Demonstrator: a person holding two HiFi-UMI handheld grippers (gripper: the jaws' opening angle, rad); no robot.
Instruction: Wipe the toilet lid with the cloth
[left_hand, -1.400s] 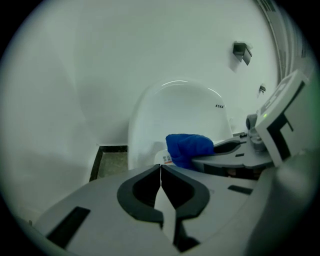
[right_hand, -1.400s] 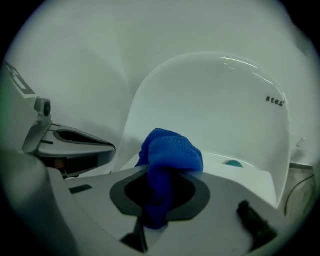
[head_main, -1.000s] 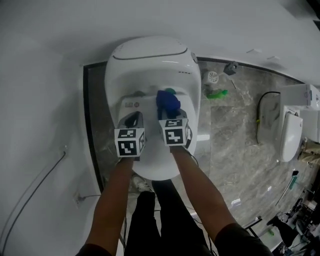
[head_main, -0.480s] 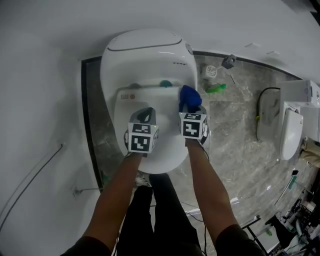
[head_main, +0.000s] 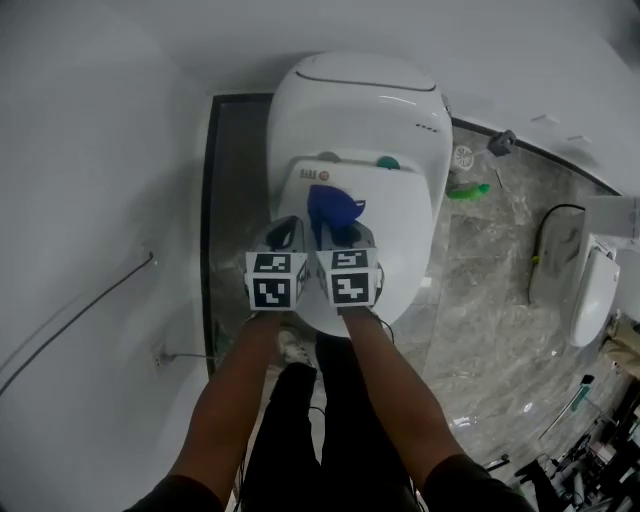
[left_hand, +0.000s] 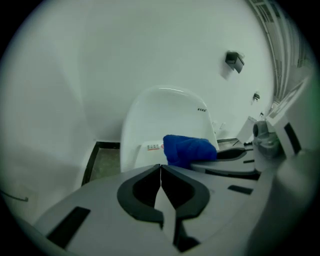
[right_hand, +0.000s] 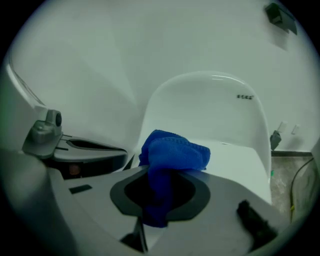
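The white toilet lid (head_main: 402, 232) is down, seen from above in the head view. A bunched blue cloth (head_main: 333, 208) lies on it left of centre, with my right gripper (head_main: 336, 228) shut on its near end. In the right gripper view the cloth (right_hand: 172, 150) hangs down between the jaws of the right gripper (right_hand: 159, 176), above the lid (right_hand: 235, 160). My left gripper (head_main: 285, 234) sits close beside the right one over the lid's left part. Its jaws meet with nothing between them (left_hand: 160, 168); the cloth (left_hand: 189, 149) lies just to its right.
White walls enclose the toilet's back and left, with a thin cable (head_main: 85, 305) on the left wall. Grey marble floor to the right holds a green object (head_main: 468, 190), a round drain (head_main: 463, 156) and another white fixture (head_main: 585, 295). The person's legs stand below the bowl.
The cloth swept to the lid's right edge, then back to left of centre with the right gripper. The left gripper moved alongside and now sits closer to the right one.
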